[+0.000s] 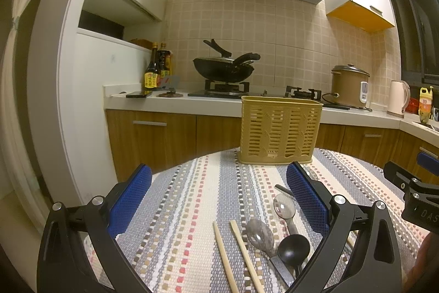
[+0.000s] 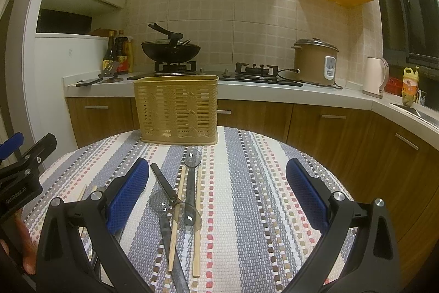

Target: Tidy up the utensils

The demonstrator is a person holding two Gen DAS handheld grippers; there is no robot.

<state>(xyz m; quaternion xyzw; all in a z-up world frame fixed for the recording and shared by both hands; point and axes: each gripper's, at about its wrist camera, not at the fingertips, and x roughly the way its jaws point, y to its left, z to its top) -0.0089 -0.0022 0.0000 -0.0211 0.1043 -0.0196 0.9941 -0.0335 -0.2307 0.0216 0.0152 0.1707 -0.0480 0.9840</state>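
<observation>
While the tan slotted plastic utensil basket (image 2: 177, 110) stands upright on the striped woven worktop (image 2: 247, 197), contents hidden, four wooden chopsticks (image 2: 197, 221) and several spoons (image 2: 192, 158) lie before both released, empty grippers (image 1: 219, 199) (image 2: 216, 194).

Chopsticks (image 1: 238, 257) cut off by frame edge; basket (image 1: 279, 125) interior hidden

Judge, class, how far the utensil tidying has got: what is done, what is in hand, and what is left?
Done: nothing that shows; no handle sticks up from the tan holder. In hand: nothing; the left tool and right tool are both open and empty. Left: the chopsticks, clear spoons and black spoon all lie loose on the striped mat.
</observation>
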